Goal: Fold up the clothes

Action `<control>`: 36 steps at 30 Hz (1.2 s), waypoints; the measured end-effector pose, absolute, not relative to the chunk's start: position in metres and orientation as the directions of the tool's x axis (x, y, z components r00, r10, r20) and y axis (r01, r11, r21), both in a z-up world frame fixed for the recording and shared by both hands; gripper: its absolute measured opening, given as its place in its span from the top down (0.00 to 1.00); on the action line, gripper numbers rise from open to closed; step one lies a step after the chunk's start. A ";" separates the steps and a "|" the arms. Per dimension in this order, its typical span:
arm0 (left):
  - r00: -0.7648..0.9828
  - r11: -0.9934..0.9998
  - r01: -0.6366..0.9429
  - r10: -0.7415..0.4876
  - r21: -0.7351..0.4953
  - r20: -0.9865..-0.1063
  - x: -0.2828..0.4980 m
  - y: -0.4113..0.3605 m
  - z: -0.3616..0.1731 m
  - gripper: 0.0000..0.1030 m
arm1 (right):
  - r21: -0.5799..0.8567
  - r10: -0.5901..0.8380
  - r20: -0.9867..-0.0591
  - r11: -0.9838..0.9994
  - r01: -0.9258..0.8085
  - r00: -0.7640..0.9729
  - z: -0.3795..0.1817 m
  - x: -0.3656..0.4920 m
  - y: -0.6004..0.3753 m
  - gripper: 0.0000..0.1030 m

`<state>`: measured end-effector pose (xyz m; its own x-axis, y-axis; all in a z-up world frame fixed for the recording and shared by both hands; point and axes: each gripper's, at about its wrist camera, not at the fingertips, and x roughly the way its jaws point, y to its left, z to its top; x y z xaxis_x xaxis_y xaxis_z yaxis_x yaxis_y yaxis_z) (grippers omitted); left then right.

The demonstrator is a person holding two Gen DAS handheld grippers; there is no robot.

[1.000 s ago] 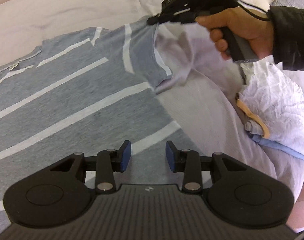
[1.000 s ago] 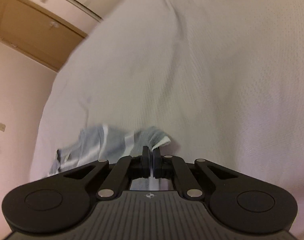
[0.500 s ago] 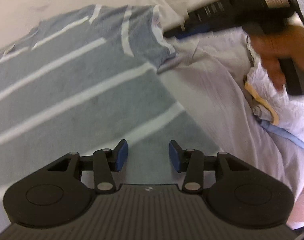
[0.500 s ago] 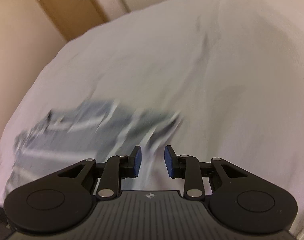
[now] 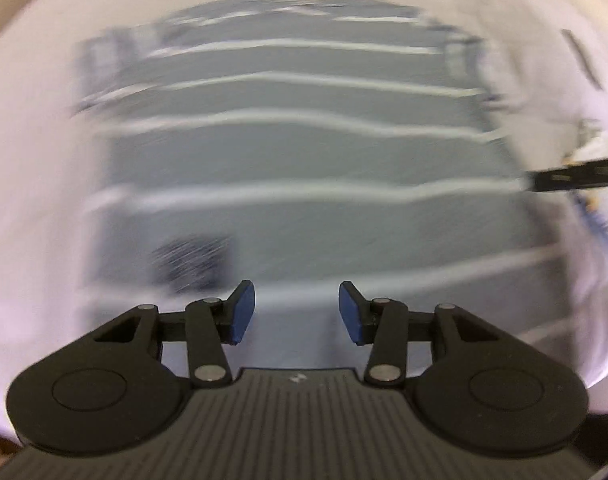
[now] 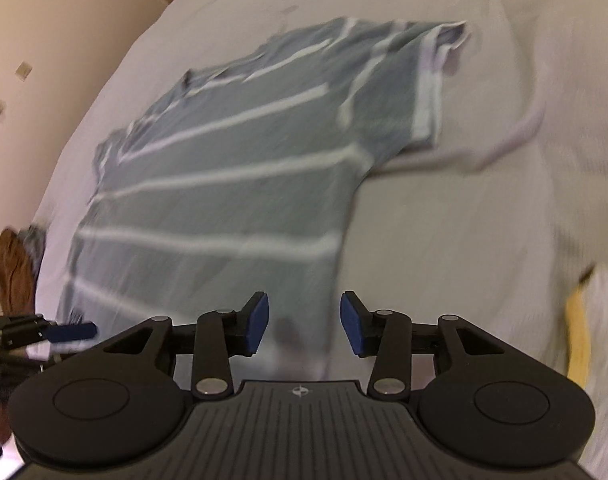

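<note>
We have let go of the sleeve (image 6: 444,44): our right tool (image 6: 304,326), clamped on it a second ago, now gapes empty like our left tool (image 5: 296,312), and the striped T-shirt (image 6: 224,184) lies spread flat on the bed (image 6: 464,220), ready for folding.

A bedroom, this: a wide bed under a white bedspread (image 6: 444,240) fills both views, a grey striped T-shirt (image 6: 224,184) spread flat on it, plain cream wall (image 6: 44,40) behind with small wall fittings (image 6: 24,70), more crumpled laundry (image 5: 596,148) at the edge.
</note>
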<state>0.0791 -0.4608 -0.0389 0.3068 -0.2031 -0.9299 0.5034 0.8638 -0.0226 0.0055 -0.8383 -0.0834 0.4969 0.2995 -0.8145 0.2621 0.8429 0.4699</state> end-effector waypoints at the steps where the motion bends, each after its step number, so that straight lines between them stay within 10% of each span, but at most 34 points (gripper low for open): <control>1: 0.321 0.878 0.478 -0.188 -0.012 -0.928 0.077 -0.440 -0.036 0.60 | 0.467 0.298 -0.818 0.843 0.265 0.492 -0.079 -0.003 -0.831 0.57; 17: 0.038 0.806 0.408 -0.484 -0.429 -0.874 0.087 -0.278 -0.085 0.70 | 0.363 0.192 -0.901 0.825 0.434 0.388 -0.060 -0.152 -0.742 0.45; 20: 0.037 0.797 0.436 -0.480 -0.418 -0.876 0.084 -0.279 -0.085 0.98 | 0.367 0.187 -0.907 0.790 0.491 0.377 -0.063 -0.171 -0.742 0.45; 31: 0.086 0.834 0.477 -0.358 -0.277 -0.930 0.073 -0.273 -0.074 1.00 | 0.453 0.266 -0.875 0.745 0.491 0.403 -0.089 -0.182 -0.759 0.45; 32: 0.091 0.839 0.472 -0.351 -0.270 -0.932 0.071 -0.274 -0.073 1.00 | 0.462 0.276 -0.871 0.740 0.489 0.406 -0.092 -0.182 -0.762 0.49; 34: 0.104 0.854 0.461 -0.322 -0.241 -0.941 0.070 -0.276 -0.069 1.00 | 0.480 0.294 -0.863 0.730 0.487 0.410 -0.099 -0.183 -0.766 0.90; 36: 0.120 0.872 0.447 -0.281 -0.201 -0.952 0.069 -0.278 -0.063 0.99 | 0.456 0.280 -0.875 0.752 0.476 0.395 -0.096 -0.183 -0.764 1.00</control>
<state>0.0686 -0.2777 -0.0635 0.1198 -0.2806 -0.9523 0.4473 0.8716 -0.2006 -0.1833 -0.7643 -0.0959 0.3950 0.2805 -0.8748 0.4760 0.7520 0.4560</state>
